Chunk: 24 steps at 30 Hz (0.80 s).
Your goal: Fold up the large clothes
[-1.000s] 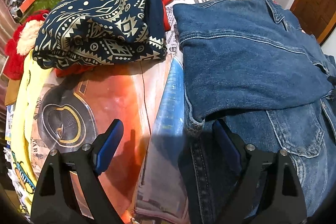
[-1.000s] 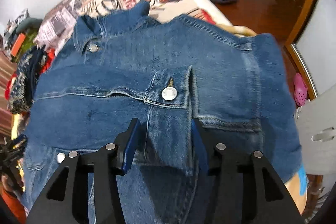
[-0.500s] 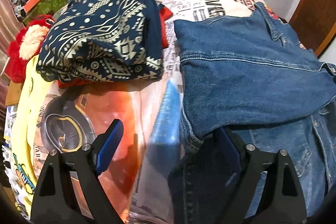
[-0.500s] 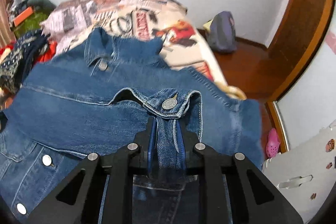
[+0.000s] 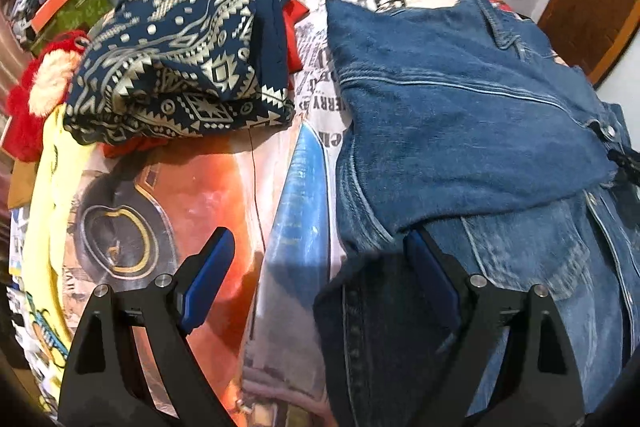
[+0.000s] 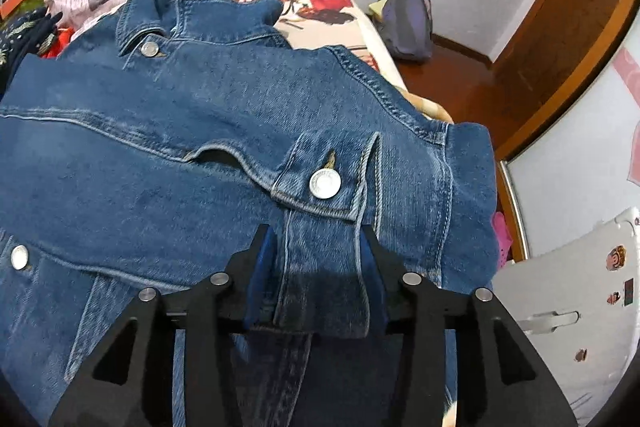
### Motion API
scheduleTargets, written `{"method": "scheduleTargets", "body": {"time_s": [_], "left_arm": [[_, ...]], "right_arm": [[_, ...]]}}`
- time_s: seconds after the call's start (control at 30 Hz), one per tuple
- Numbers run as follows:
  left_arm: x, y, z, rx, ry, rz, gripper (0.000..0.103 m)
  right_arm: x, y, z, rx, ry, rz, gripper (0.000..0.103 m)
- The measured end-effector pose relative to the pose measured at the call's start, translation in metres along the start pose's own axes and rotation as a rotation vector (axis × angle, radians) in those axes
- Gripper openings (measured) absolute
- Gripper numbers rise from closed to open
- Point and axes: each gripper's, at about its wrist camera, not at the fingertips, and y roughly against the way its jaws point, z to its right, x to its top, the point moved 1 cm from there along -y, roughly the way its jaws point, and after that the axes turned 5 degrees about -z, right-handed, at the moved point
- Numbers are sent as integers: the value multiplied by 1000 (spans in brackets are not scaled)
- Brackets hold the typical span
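A blue denim jacket (image 5: 460, 115) lies on the bed with one sleeve folded across its front; it fills the right wrist view (image 6: 180, 155). The sleeve's cuff (image 6: 324, 187) with its metal button lies just ahead of my right gripper (image 6: 318, 247). The right jaws stand open on either side of the cuff fabric without pinching it. My left gripper (image 5: 316, 255) is wide open at the jacket's left edge, its right finger under the folded sleeve's edge and its left finger over the bedspread.
A folded navy patterned garment (image 5: 180, 59) sits on red cloth at the bed's left. A yellow garment (image 5: 44, 211) lies at the left edge. The printed bedspread (image 5: 192, 187) shows between them. A purple bag (image 6: 408, 23) sits on the wooden floor; a white plastic panel (image 6: 560, 299) stands right.
My right gripper, shut on the cuff half a second ago, has opened and the cuff now lies flat on the jacket. The left gripper has barely moved.
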Motion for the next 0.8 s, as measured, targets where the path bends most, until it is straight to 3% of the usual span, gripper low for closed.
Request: {"method": "scheduleTargets", "body": {"time_s": [0.2, 0.53, 0.67, 0.8], "left_arm": [[5, 48, 16, 8, -78, 105, 88], [69, 108, 69, -46, -162, 315, 90], [85, 105, 98, -101, -197, 332, 92], [92, 84, 132, -135, -239, 290, 92]], "right_arm": [[-4, 37, 23, 98, -97, 51, 39], [-19, 102, 83, 181, -300, 211, 45], [-36, 96, 107, 216, -399, 194, 52], [-60, 65, 130, 238, -512, 100, 52]]}}
